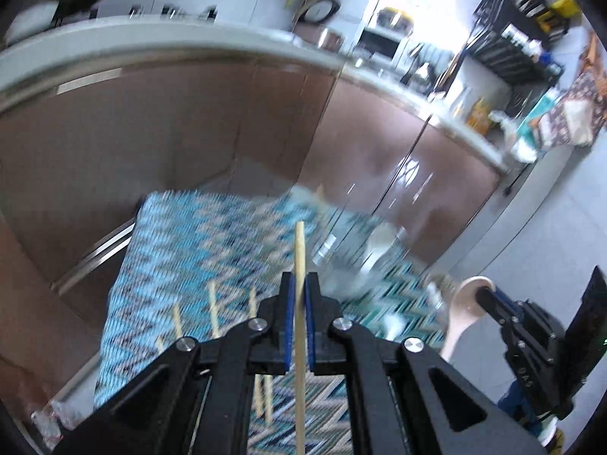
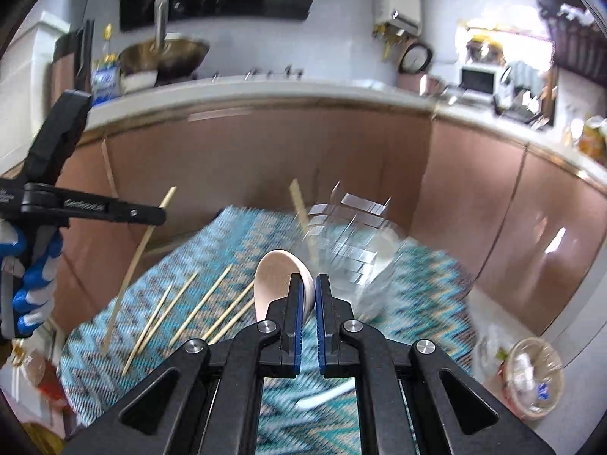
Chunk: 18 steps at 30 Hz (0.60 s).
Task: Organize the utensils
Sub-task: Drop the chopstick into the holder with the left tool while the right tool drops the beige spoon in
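Observation:
My left gripper [image 1: 299, 288] is shut on a wooden chopstick [image 1: 299, 250] and holds it above the blue zigzag cloth [image 1: 197, 235]; it also shows at the left of the right wrist view [image 2: 163, 215], with the chopstick [image 2: 140, 250] slanting down. My right gripper [image 2: 309, 288] is shut on the rim of a pale ceramic spoon [image 2: 275, 276], also seen in the left wrist view [image 1: 464, 311]. Several chopsticks [image 2: 205, 303] lie loose on the cloth [image 2: 417, 303]. A clear glass holder [image 2: 349, 242] beyond the spoon holds one chopstick [image 2: 299, 204].
Brown cabinet doors [image 2: 265, 159] under a white counter edge [image 2: 265, 91] stand behind the cloth. A lidded round tub [image 2: 531, 375] sits on the floor at right. A white spoon handle [image 2: 326, 398] lies on the cloth under my right gripper.

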{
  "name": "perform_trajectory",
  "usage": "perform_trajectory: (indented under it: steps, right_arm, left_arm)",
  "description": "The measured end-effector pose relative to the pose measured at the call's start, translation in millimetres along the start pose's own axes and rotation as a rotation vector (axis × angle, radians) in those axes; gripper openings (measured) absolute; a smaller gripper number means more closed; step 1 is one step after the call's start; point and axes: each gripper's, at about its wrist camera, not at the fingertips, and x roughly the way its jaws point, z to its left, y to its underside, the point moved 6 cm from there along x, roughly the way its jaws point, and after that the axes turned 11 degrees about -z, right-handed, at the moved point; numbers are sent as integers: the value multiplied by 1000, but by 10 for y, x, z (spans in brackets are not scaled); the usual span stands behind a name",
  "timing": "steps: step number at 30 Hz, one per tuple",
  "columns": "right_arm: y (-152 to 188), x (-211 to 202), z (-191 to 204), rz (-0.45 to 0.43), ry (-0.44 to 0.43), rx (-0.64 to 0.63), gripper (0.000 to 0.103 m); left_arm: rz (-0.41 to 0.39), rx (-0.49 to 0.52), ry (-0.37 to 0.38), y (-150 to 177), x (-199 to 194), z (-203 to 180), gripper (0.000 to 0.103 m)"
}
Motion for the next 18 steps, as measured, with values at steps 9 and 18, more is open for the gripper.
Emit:
perform_trajectory:
  steps: [9,18]
  right_arm:
    - [-617,344,-487,-220,192,-3,6]
    - [-610,967,-887,-305,331,-4,6]
  left_arm:
    - [-254,-32,63,-883,338,-479,5]
    - [-449,-86,18,-1060,1115,-581,5]
